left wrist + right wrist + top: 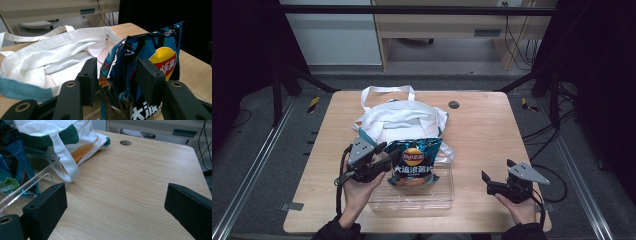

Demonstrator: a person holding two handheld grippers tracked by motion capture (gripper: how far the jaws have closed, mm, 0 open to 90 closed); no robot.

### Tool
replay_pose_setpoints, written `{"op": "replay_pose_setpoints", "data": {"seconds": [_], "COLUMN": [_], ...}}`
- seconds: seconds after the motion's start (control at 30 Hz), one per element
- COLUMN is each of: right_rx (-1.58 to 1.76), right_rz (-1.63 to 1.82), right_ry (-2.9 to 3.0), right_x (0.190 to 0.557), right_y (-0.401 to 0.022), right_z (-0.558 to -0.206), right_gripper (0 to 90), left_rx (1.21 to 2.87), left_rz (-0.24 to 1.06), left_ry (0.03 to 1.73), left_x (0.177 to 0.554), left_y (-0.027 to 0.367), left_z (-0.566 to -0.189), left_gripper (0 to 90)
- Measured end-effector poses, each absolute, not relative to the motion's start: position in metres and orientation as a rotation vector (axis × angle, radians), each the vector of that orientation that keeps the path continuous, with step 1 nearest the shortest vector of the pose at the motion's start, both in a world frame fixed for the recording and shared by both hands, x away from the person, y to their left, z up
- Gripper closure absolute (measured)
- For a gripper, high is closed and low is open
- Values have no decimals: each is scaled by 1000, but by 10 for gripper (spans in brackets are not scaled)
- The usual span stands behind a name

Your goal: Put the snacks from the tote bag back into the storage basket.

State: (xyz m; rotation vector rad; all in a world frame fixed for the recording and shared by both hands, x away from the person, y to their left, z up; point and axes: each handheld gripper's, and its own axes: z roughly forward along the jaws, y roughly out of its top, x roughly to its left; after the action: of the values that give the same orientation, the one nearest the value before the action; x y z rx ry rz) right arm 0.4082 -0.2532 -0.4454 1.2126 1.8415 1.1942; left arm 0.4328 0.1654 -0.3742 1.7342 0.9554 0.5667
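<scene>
Landmark: clear plastic tray (pixel 412 202) at the near middle of the wooden table (pixel 492 130).
Right gripper (pixel 495 184): nearest, well to the right of the tray, held low over bare wood; jaws spread wide with nothing between them, as the right gripper view shows across open tabletop.
Left gripper (pixel 384 156): at the tray's left edge, pointing toward the chip bag; jaws parted and released. In the left gripper view the bag's crinkled side edge stands between the two black pads (pixel 90 80), and it appears that neither pad presses on it, though the gap on the right pad is hard to judge.
Chip bag (pixel 414 162): blue, with a yellow and red logo, standing in the far part of the tray, leaning slightly back.
Tote bag (pixel 399 120): white cloth with teal trim, lying just behind the tray and touching its far rim, handles (pixel 387 91) spread toward the far edge.
Round hole (pixel 454 104): in the table beyond the tray, right of the tote.
</scene>
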Motion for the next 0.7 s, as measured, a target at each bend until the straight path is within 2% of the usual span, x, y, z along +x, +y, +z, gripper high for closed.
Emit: {"op": "replay_pose_setpoints", "data": {"seconds": [0.7], "right_rx": [1212], "right_rz": [1202], "right_ry": [1830], "right_x": [406], "right_y": [-255], "right_z": [-444], "right_gripper": [46], "left_rx": [1730], "left_rz": [550], "left_ry": [858], "left_x": [409], "left_y": [192], "left_z": [-377], "left_gripper": [435]}}
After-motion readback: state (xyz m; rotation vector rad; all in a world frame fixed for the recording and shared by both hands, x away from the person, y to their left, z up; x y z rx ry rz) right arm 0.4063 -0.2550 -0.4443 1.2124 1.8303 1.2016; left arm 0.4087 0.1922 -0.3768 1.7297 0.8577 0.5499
